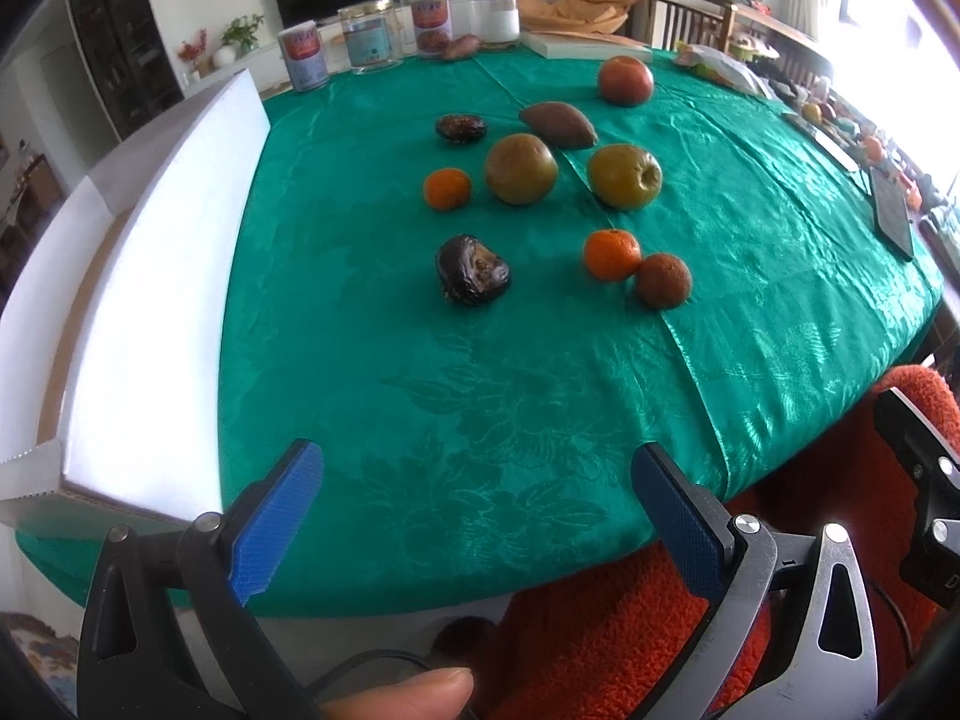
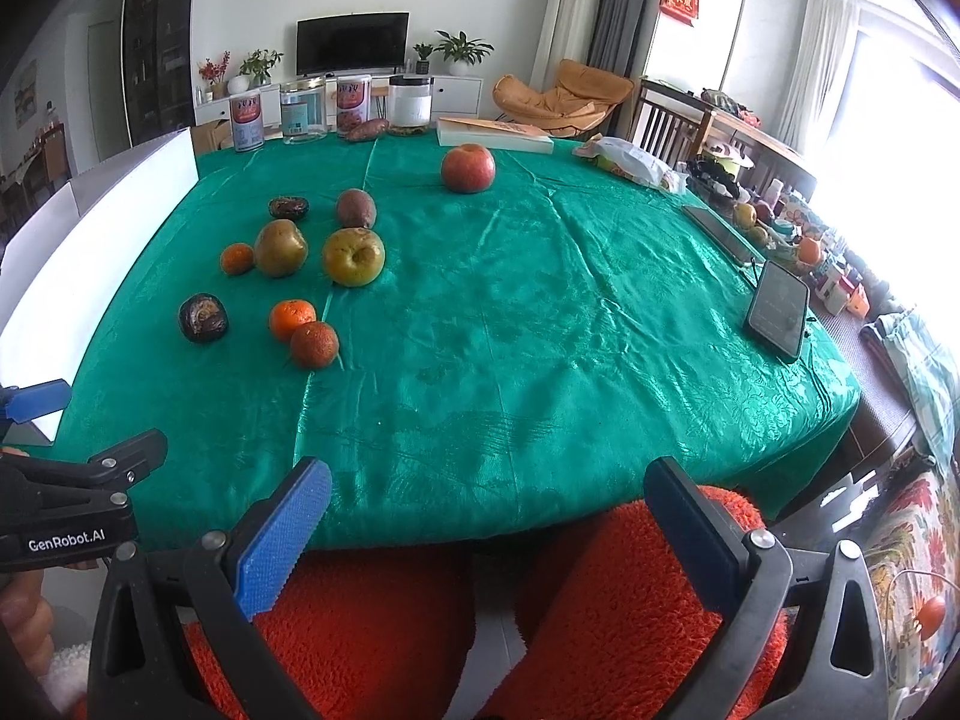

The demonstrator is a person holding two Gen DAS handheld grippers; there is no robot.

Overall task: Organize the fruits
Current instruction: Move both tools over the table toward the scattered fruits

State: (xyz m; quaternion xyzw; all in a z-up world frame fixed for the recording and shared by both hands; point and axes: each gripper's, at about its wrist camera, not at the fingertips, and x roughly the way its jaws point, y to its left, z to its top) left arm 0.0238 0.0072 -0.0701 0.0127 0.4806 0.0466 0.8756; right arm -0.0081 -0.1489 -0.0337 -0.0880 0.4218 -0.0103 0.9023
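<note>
Green satin cloth covers the surface (image 1: pixel 372 360), and the fruit lies in a loose cluster at upper centre of the left wrist view, upper left of the right wrist view. Nearest is a dark wrinkled round fruit (image 1: pixel 473 270), straight ahead of the left hand-held gripper (image 1: pixel 474 468), whose blue jaws gape wide and empty at the near edge. The right hand-held gripper (image 2: pixel 489 480), equally wide and empty, sits further right, so the left hand looks nearer. A white open box (image 1: pixel 150 312) stands at the left.

Right gripper (image 2: pixel 486 516) fingers spread wide over the green tablecloth (image 2: pixel 540 330); fruits (image 2: pixel 354 256) scattered left.
</note>
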